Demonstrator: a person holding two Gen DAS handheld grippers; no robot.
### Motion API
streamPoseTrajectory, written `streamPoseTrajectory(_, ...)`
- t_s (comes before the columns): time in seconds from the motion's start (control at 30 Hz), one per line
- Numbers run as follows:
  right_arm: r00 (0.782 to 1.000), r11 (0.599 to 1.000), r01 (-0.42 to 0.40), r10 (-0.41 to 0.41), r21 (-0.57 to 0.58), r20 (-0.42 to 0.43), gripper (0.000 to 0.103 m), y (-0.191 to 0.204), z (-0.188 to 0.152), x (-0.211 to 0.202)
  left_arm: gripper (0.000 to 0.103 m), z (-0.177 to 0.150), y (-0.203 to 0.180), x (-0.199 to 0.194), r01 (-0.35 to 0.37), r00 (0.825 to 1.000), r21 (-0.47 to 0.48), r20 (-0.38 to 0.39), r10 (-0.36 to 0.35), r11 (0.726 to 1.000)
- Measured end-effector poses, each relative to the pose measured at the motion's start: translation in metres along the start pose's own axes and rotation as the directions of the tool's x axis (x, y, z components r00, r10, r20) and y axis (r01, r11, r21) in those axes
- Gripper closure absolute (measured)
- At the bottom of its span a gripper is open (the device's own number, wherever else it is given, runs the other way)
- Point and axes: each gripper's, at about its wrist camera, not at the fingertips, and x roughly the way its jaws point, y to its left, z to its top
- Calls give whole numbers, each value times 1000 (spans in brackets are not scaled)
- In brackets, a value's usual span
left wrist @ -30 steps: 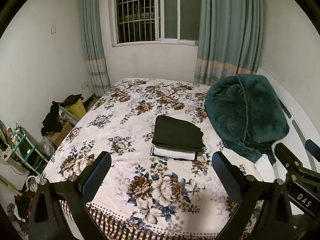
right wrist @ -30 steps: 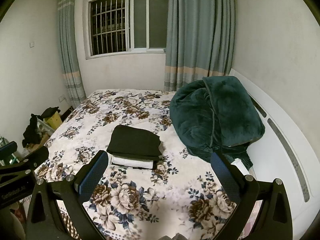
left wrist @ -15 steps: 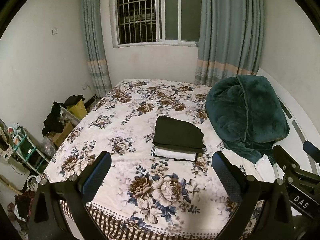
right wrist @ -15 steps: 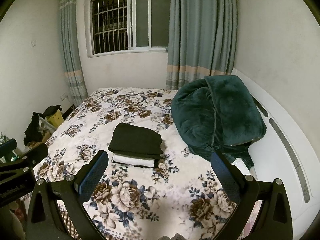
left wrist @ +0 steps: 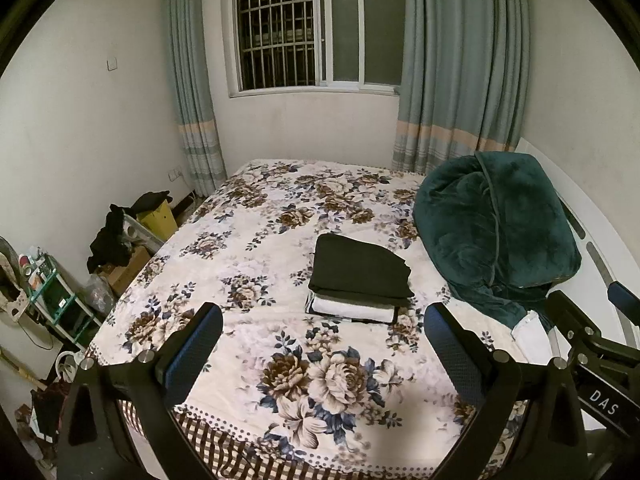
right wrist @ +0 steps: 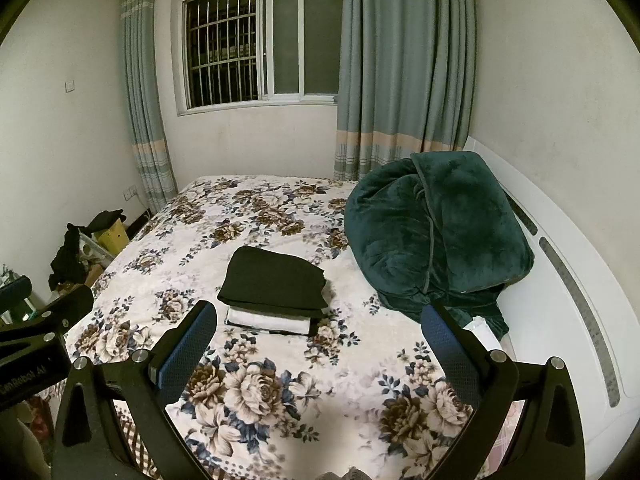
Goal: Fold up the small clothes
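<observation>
A small stack of folded clothes lies mid-bed: a dark folded garment [left wrist: 360, 270] on top of a white folded one [left wrist: 352, 313]. The same stack shows in the right wrist view, dark garment [right wrist: 274, 280] over white garment [right wrist: 270, 322]. My left gripper [left wrist: 322, 338] is open and empty, held above the near end of the floral bed cover [left wrist: 256, 248], short of the stack. My right gripper [right wrist: 318, 336] is open and empty, just in front of the stack. Each gripper shows at the edge of the other's view.
A bulky dark green blanket [left wrist: 492, 228] is heaped at the right by the white headboard [right wrist: 568, 280]. Boxes and dark clothes [left wrist: 120, 236] and a shelf [left wrist: 48, 296] stand on the floor at the left. A barred window [left wrist: 316, 28] with curtains is at the back.
Both grippers have drifted slightly; the views shift a little. The stack and blanket have not moved.
</observation>
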Motion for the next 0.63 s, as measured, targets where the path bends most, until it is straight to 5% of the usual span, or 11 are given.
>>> streamPoseTrajectory(0.63, 1000, 1000, -1, 1, 1, 1, 0, 0, -1, 0, 0, 3, 17, -4, -35, 999, 10, 25, 35, 999)
